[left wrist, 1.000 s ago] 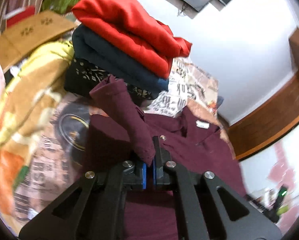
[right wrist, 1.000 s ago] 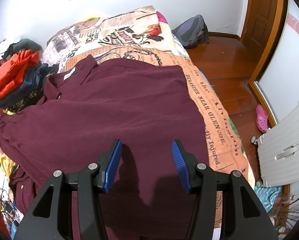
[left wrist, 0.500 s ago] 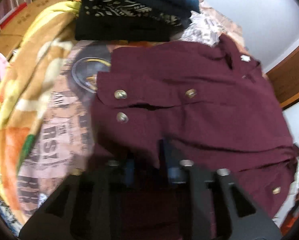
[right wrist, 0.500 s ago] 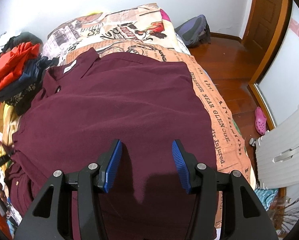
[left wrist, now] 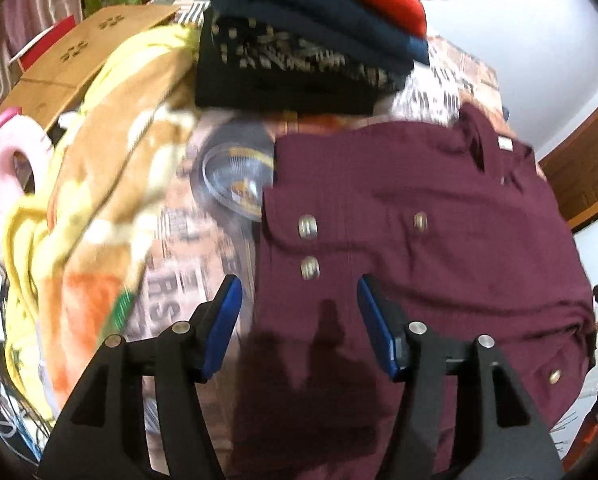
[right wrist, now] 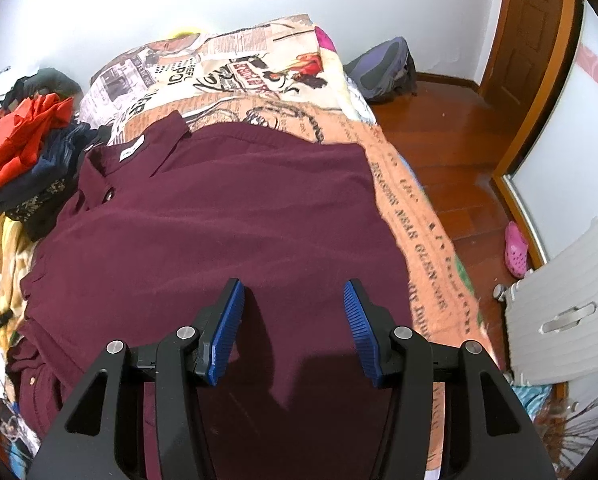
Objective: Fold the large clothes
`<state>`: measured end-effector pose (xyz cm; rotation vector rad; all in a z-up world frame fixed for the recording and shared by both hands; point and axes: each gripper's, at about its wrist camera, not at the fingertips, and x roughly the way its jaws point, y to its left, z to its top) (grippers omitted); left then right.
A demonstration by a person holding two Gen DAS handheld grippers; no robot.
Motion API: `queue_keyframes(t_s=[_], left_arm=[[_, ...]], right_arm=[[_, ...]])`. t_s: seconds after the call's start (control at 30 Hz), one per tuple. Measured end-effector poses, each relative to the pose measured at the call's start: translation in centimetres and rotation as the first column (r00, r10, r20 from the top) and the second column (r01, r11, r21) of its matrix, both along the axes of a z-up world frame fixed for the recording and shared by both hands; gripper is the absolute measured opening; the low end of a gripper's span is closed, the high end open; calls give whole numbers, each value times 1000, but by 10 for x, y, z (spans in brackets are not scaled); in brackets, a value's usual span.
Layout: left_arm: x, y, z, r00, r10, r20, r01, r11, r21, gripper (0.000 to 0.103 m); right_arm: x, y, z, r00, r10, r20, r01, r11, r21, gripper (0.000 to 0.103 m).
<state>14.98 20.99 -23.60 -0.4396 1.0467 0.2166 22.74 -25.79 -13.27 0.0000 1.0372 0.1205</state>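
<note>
A large maroon button shirt (right wrist: pixel 227 220) lies spread on the bed, collar toward the wall. In the left wrist view the shirt (left wrist: pixel 439 240) shows a sleeve cuff with two buttons (left wrist: pixel 308 226) folded across its body. My left gripper (left wrist: pixel 299 304) is open and empty, just above the folded sleeve near the shirt's left edge. My right gripper (right wrist: pixel 293 304) is open and empty, hovering over the shirt's lower middle.
A stack of folded clothes, red on navy on black (left wrist: pixel 311 28), stands at the bed's far left, also in the right wrist view (right wrist: pixel 23 160). A yellow-orange blanket (left wrist: pixel 99 184) lies left. The newsprint bedspread (right wrist: pixel 419 240) ends at a wooden floor (right wrist: pixel 459 140) on the right.
My left gripper carried the sleeve over the shirt's body, laid it down, then opened and let go. The right gripper stayed open and drifted slightly.
</note>
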Motion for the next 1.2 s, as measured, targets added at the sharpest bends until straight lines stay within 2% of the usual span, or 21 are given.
queue_keyframes(t_s=[0.17,0.27,0.37,0.47,0.53,0.57,0.6,0.63,0.7,0.77,0.87,0.97,1.07,1.13,1.2], left_arm=[[29,18,-2,1000,-17,21,17,999,-27,66],[45,29,-25,999,-9,-51,5,997,-82,67],[52,35,-56,994,-7,-111,-13,984,-176,67],[56,42,-73,993,8,-118,-41,959,-279,67],[59,48,-81,993,3,-122,-44,940,-340,67],[61,52,-84,992,3,-123,-48,927,-371,70],[62,56,-86,994,1,-114,-48,909,-414,77],[64,60,-89,995,-2,-99,-44,885,-463,80],[70,64,-92,996,-5,-94,-44,862,-505,81],[78,61,-92,996,-22,-88,-25,863,-504,81],[95,47,-92,995,-78,-68,38,885,-464,81],[104,37,-89,995,-92,-45,64,900,-431,79],[102,33,-87,996,-81,-27,62,903,-424,64],[98,34,-85,998,-62,-31,44,915,-400,56],[93,34,-76,998,-56,-21,45,928,-369,42]], right_arm=[[6,-8,11,999,-3,37,3,1000,-4,48],[11,-16,15,998,-24,50,26,999,-44,48],[16,-25,13,998,-45,45,48,997,-60,48],[25,-39,7,998,-64,22,65,997,-35,48],[34,-49,1,997,-83,-7,83,996,19,48],[40,-54,-3,996,-89,-25,90,994,56,48],[47,-58,-7,995,-91,-42,95,991,91,48],[52,-59,-10,994,-89,-57,95,989,116,48],[67,-63,-20,992,-76,-101,92,982,166,48],[79,-61,-27,989,-53,-136,78,980,185,48],[99,-55,-36,986,-12,-169,44,982,186,48],[118,-51,-49,978,9,-209,29,984,177,48],[133,-52,-63,969,16,-245,42,973,227,48],[138,-58,-69,965,1,-263,82,948,306,48],[137,-61,-71,961,-26,-275,126,927,352,50]])
